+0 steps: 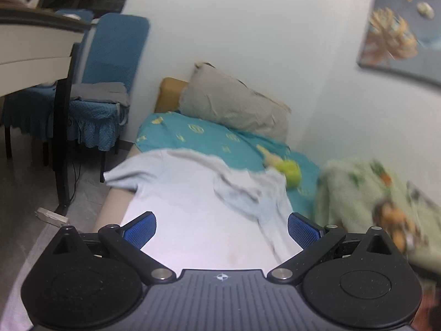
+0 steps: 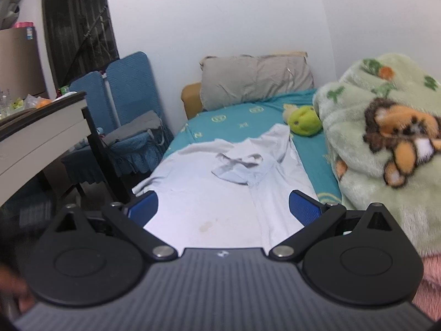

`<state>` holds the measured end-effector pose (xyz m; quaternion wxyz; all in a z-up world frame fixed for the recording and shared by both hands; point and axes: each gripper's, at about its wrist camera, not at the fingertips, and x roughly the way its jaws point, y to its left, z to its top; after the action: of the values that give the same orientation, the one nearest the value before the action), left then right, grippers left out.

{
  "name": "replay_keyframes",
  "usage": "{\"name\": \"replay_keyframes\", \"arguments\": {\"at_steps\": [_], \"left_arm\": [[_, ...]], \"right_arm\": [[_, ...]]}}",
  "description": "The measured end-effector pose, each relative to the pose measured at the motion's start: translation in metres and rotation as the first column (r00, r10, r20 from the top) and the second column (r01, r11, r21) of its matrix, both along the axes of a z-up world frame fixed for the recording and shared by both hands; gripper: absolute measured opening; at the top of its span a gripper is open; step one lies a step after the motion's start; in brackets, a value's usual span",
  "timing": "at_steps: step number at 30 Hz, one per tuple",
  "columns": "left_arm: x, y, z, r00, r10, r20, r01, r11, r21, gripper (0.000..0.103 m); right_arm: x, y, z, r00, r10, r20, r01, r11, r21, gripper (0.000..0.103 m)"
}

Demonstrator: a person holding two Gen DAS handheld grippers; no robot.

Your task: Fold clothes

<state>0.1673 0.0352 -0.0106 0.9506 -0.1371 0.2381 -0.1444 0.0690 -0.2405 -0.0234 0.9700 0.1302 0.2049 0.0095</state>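
Shirt (image 2: pixel 209 201) lay spread on the bed (image 2: pixel 311 151), hem toward both cameras, right sleeve folded in over the chest; judged mid-fold, flat layout chosen so edges stay reachable. Left tongs (image 1: pixel 222 227) were wide, holding nothing, over the lower shirt. Right tongs (image 2: pixel 223 207) likewise wide and empty, above the hem. Blanket (image 2: pixel 386 143) was heaped beside the shirt on the right; toy (image 2: pixel 304 121) near the pillow (image 2: pixel 256 82). No containers seen.

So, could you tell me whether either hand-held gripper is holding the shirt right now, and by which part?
Nothing is held. The left hand-held gripper and right hand-held gripper are both open above the white shirt.
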Motion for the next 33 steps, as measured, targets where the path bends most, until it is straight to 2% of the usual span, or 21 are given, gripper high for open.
{"name": "replay_keyframes", "arguments": {"at_steps": [2,4,8,12,14,16,17,21,24,25,26,27,28,29,30,31,33], "left_arm": [[0.046,0.007,0.001,0.998,0.029,-0.056,-0.030,0.999,-0.030,0.103],[0.096,0.018,-0.011,0.988,0.074,-0.137,-0.081,0.996,-0.042,0.103],[0.165,0.059,-0.065,0.941,0.193,-0.276,-0.237,0.962,-0.134,0.101],[0.227,0.099,-0.119,0.868,0.281,-0.410,-0.387,0.900,-0.201,0.097],[0.245,0.120,-0.144,0.850,0.295,-0.437,-0.439,0.855,-0.277,0.097],[0.263,0.137,-0.168,0.828,0.299,-0.473,-0.489,0.798,-0.352,0.097],[0.271,0.143,-0.177,0.818,0.311,-0.483,-0.512,0.776,-0.368,0.097],[0.304,0.152,-0.203,0.803,0.336,-0.493,-0.544,0.752,-0.373,0.096],[0.325,0.153,-0.208,0.819,0.331,-0.469,-0.527,0.757,-0.386,0.089],[0.332,0.150,-0.206,0.819,0.340,-0.462,-0.526,0.766,-0.369,0.078],[0.339,0.147,-0.204,0.819,0.348,-0.456,-0.525,0.775,-0.351,0.072],[0.346,0.144,-0.202,0.819,0.357,-0.449,-0.523,0.785,-0.332,0.058],[0.349,0.140,-0.197,0.825,0.366,-0.430,-0.514,0.802,-0.303,0.044],[0.350,0.134,-0.192,0.835,0.371,-0.407,-0.497,0.825,-0.268,0.036],[0.352,0.128,-0.185,0.848,0.368,-0.382,-0.473,0.850,-0.231,0.018],[0.353,0.122,-0.178,0.860,0.364,-0.357,-0.449,0.873,-0.192,0.014],[0.350,0.105,-0.156,0.880,0.382,-0.284,-0.422,0.902,-0.093,0.012]], "right_arm": [[0.002,-0.003,-0.002,1.000,-0.008,-0.011,0.008,1.000,0.017,0.103],[0.004,-0.006,-0.005,1.000,-0.018,-0.014,0.018,0.999,0.026,0.103],[0.019,-0.011,-0.016,0.999,-0.032,-0.044,0.033,0.999,0.025,0.103],[0.043,-0.018,-0.031,0.994,-0.053,-0.096,0.058,0.997,0.046,0.103],[0.054,-0.023,-0.037,0.992,-0.061,-0.109,0.069,0.995,0.071,0.103],[0.066,-0.027,-0.045,0.989,-0.068,-0.128,0.079,0.993,0.083,0.103],[0.072,-0.029,-0.049,0.987,-0.070,-0.142,0.084,0.992,0.091,0.103],[0.093,-0.038,-0.067,0.976,-0.061,-0.211,0.096,0.983,0.158,0.103],[0.102,-0.041,-0.078,0.967,-0.052,-0.250,0.102,0.976,0.192,0.103],[0.103,-0.040,-0.080,0.965,-0.049,-0.257,0.102,0.975,0.196,0.103],[0.104,-0.039,-0.081,0.964,-0.047,-0.261,0.101,0.975,0.197,0.103],[0.105,-0.038,-0.082,0.963,-0.044,-0.265,0.100,0.975,0.199,0.103],[0.106,-0.037,-0.083,0.963,-0.041,-0.266,0.097,0.975,0.202,0.103],[0.107,-0.036,-0.083,0.963,-0.038,-0.266,0.094,0.974,0.204,0.103],[0.107,-0.035,-0.083,0.964,-0.034,-0.264,0.091,0.975,0.205,0.103],[0.107,-0.035,-0.082,0.965,-0.032,-0.262,0.088,0.975,0.204,0.103],[0.105,-0.034,-0.079,0.968,-0.035,-0.250,0.088,0.975,0.202,0.103]]}}
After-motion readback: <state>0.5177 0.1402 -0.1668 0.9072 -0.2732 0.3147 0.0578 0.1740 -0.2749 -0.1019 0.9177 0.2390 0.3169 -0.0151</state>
